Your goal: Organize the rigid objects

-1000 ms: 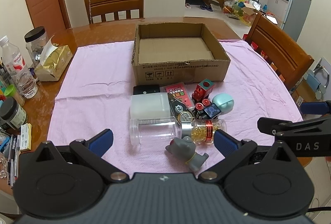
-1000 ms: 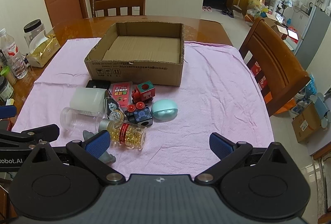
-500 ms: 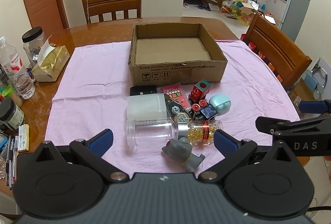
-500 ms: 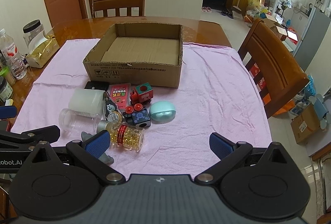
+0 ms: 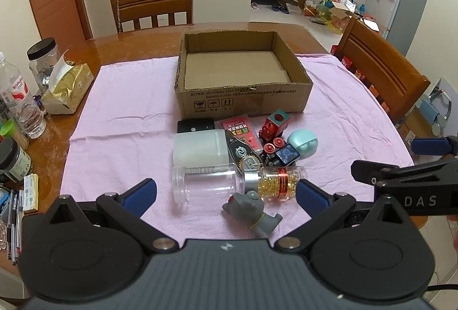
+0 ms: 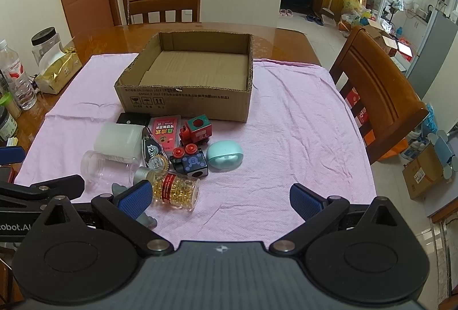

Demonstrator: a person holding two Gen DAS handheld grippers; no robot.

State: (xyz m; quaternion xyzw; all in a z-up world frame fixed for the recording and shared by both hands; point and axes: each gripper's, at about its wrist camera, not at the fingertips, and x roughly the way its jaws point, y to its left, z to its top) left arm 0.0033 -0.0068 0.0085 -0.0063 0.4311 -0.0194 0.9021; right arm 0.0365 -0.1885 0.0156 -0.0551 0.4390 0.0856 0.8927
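An open cardboard box [image 5: 243,100] [image 6: 183,105] sits on the pink cloth. Before it lies a pile: a clear jar [image 5: 206,185], a frosted white container [image 5: 200,149], a pill bottle with yellow capsules [image 5: 282,185] [image 6: 176,189], a grey toy figure [image 5: 253,208], a red toy train [image 5: 274,123] [image 6: 196,131], a mint egg-shaped case [image 5: 303,142] [image 6: 224,156], a dark cube toy [image 6: 190,162], a pink card [image 6: 166,133], a black case [image 5: 196,126]. My left gripper [image 5: 226,192] is open above the jar and figure. My right gripper [image 6: 220,196] is open, right of the pill bottle.
Wooden chairs stand behind the table [image 5: 151,6] and at its right [image 6: 380,98]. A gold tissue pack [image 5: 67,89], bottles and jars [image 5: 23,106] crowd the left table edge. Pink cloth [image 6: 300,138] to the right of the pile is bare.
Both grippers have drifted slightly; the pile and box sit a little farther left in the views. Nothing was picked up or moved.
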